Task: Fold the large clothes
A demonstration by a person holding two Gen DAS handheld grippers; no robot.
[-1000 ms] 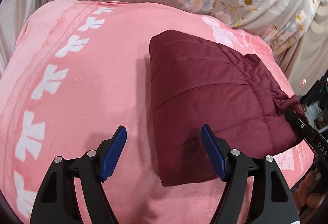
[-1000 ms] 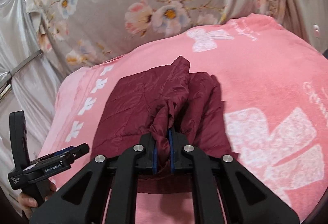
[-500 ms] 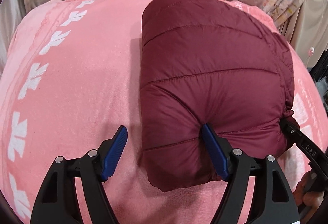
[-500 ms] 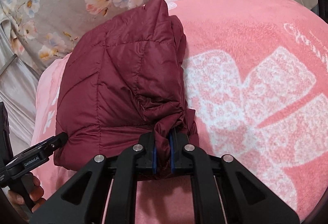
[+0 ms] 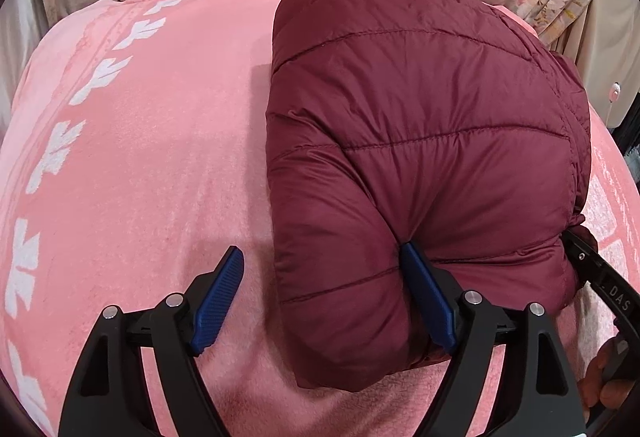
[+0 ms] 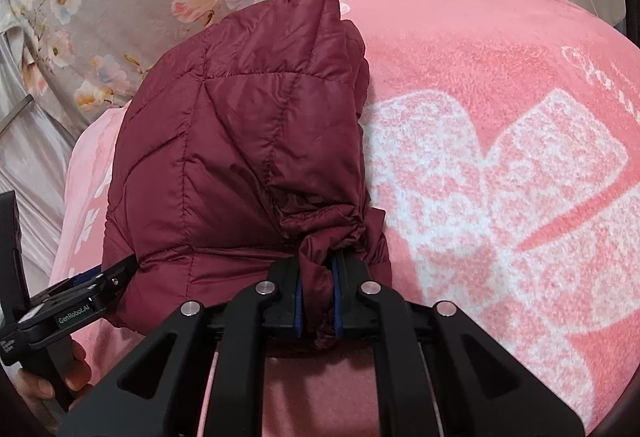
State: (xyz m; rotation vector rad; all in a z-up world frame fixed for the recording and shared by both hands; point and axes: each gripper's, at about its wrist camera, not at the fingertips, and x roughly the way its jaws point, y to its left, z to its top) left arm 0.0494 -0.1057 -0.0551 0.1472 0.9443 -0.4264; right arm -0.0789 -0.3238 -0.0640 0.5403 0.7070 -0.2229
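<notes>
Right wrist view showed the right hand-held gripper (image 6: 318, 303) pinching the red puffy jacket (image 6: 240, 141), folded, mid-frame on the pink blanket (image 6: 500, 177); the left hand-held gripper (image 5: 324, 297) was opening, jacket corner between; next, probably let go.

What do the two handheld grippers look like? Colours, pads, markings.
Both are matte black plastic with silver screw heads and ribbed blue pads on the fingers. The left gripper reads "GenRobot.AI" on its side in the right wrist view; the right gripper shows "DAS". No sleeves visible.
</notes>
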